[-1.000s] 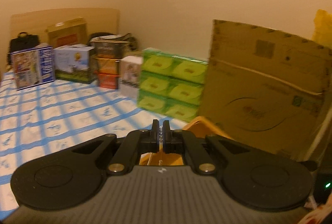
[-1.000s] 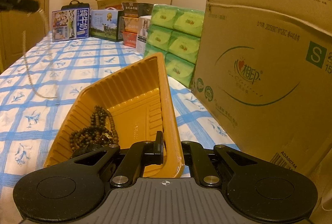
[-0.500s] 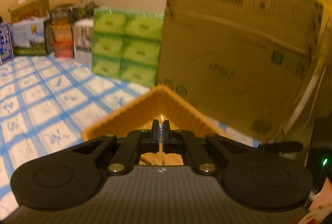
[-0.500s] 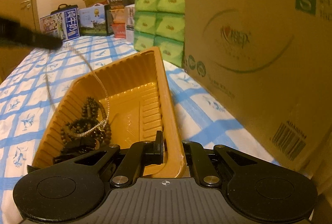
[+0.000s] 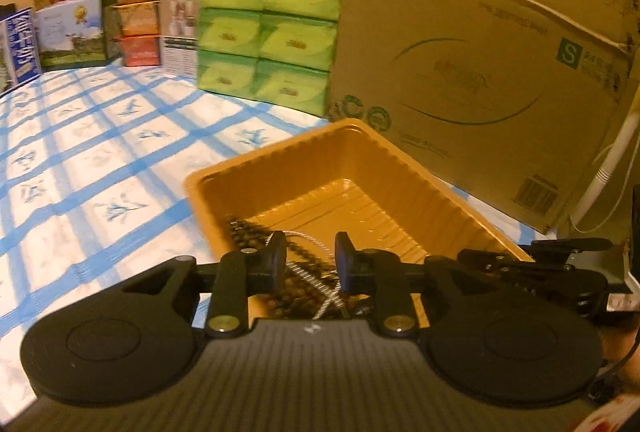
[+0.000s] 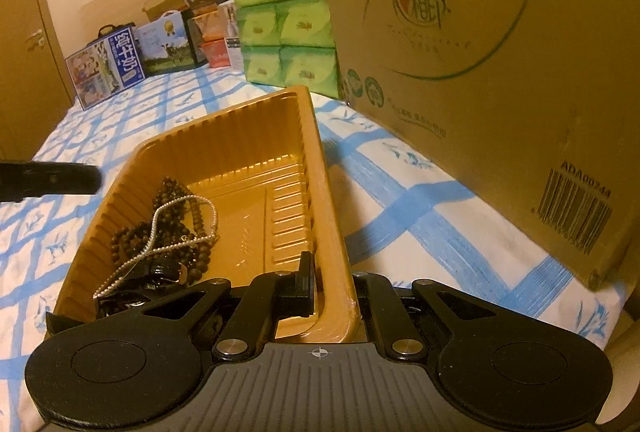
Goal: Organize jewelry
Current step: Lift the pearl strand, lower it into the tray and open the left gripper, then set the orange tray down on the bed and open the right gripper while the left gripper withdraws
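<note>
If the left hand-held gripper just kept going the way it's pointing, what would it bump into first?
Most likely the thin silver chain lying on the dark wooden bead strands in the ribbed orange plastic tray. They sit directly ahead of the open left hand-held gripper, though depth is hard to judge.

I am seeing a glossy ribbed plastic tray (image 6: 324,199), a shiny metal chain (image 6: 160,228) over dark wooden-looking beads (image 6: 132,236), matt cardboard box (image 6: 500,51), printed cloth bed sheet (image 5: 100,159)
</note>
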A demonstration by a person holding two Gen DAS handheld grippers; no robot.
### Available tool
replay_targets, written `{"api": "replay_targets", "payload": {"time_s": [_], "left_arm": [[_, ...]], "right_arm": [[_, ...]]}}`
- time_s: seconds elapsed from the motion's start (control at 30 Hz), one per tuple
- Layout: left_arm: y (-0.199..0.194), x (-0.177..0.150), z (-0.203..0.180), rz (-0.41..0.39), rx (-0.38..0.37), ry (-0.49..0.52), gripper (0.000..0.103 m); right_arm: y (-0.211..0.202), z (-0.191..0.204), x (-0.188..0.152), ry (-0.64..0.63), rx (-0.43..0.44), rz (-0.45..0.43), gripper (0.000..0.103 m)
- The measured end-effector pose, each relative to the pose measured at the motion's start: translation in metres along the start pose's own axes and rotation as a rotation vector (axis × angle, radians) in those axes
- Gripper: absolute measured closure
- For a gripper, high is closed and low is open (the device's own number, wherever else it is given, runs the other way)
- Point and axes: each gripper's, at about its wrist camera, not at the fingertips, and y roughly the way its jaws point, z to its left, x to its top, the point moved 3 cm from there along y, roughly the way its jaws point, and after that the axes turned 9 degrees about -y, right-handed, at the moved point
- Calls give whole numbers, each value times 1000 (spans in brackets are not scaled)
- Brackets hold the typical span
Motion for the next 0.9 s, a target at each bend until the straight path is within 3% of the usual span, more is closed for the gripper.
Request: {"api": "replay_targets", "payload": {"time_s": [0.27, 0.33, 0.4, 0.5, 0.53, 0.6, 0.63, 0.67, 0.9], "left_arm": [[-32, -16, 41, -45, 131, -64, 60], [-38, -24, 50, -47, 167, -80, 50], [-44, -34, 60, -51, 203, -100, 31], [-51, -49, 74, -45, 251, -141, 21], [-53, -54, 79, -43, 264, -161, 19], [-58, -63, 87, -45, 282, -194, 13], [-62, -67, 90, -47, 289, -207, 12], [-64, -71, 92, -46, 296, -221, 11], [-84, -92, 102, -61, 361, -300, 4]], "right_arm": [[0, -11, -3, 88, 42, -2, 97], [0, -13, -5, 115, 51, -3, 97], [1, -15, -6, 136, 56, -1, 97], [-1, -17, -8, 149, 57, -2, 97], [-2, -18, -9, 151, 59, -4, 93], [-5, -20, -10, 170, 55, -15, 65], [-7, -23, -11, 194, 59, -29, 37], [-9, -26, -12, 217, 60, -41, 29], [-30, -28, -6, 212, 9, -62, 29]]}}
